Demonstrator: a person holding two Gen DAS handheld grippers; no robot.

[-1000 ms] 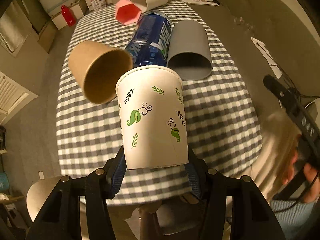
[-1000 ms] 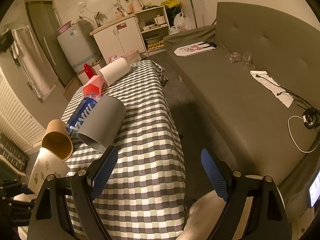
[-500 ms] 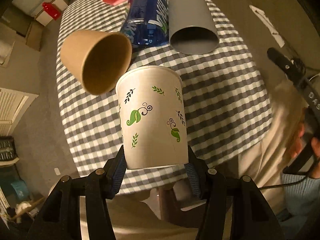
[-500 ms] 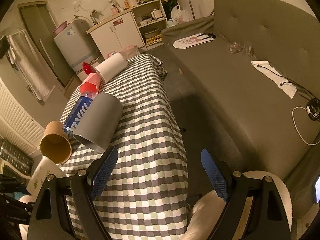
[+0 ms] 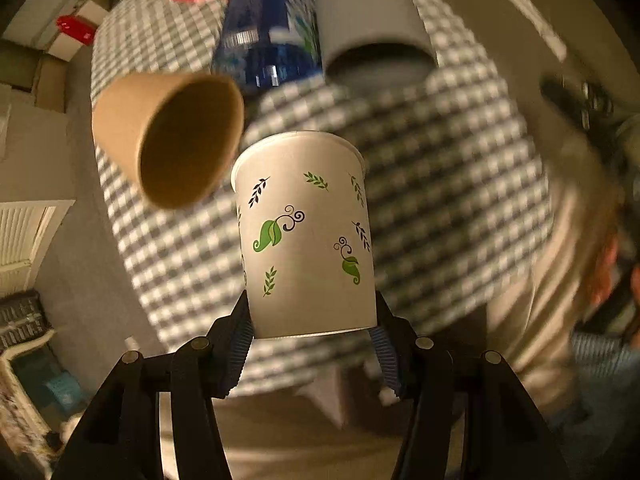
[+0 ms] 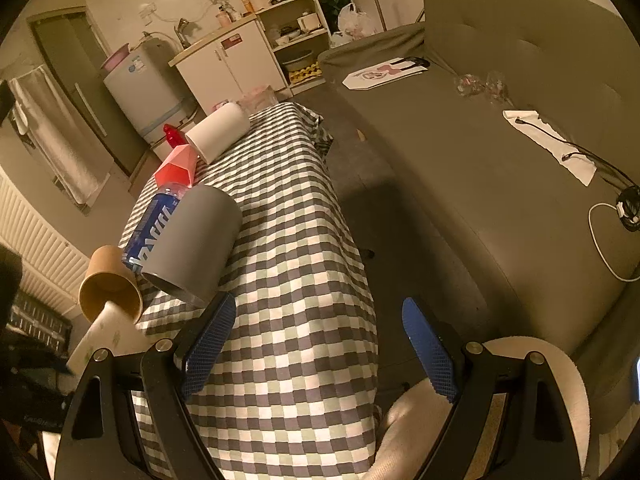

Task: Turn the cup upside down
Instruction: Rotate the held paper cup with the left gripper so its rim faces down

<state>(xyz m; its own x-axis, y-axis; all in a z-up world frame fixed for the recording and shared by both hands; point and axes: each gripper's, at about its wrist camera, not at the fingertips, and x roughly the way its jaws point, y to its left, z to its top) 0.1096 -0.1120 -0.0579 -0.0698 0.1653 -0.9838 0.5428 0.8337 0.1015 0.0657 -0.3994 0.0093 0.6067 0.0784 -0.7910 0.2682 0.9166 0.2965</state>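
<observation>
Firstly, left gripper: pinched on the white leaf-print cup, one ribbed blue pad on each side of the narrow base end, both pads touching the cup wall.
Cup position: held off the checked tablecloth, its wide rim pointing away from the camera toward the table; in the right wrist view it shows at the far left edge, just below the brown cup.
Right gripper: spread wide, nothing between its blue pads; it hangs over the near end of the table.
Neighbours: a brown paper cup lies on its side with its mouth toward the camera, just beside the held cup's rim; behind it lie a blue bottle and a grey tumbler, side by side, both on their sides.
Farther back: a red hexagonal cup and a white cup, also lying down.
Change since half a second ago: the left wrist view has swung closer over the table and is blurred, with the brown cup larger and nearer the held cup's rim; the grip on the leaf-print cup is unchanged.
Right side change: the right gripper stays just as open, its view shifted only slightly.
</observation>
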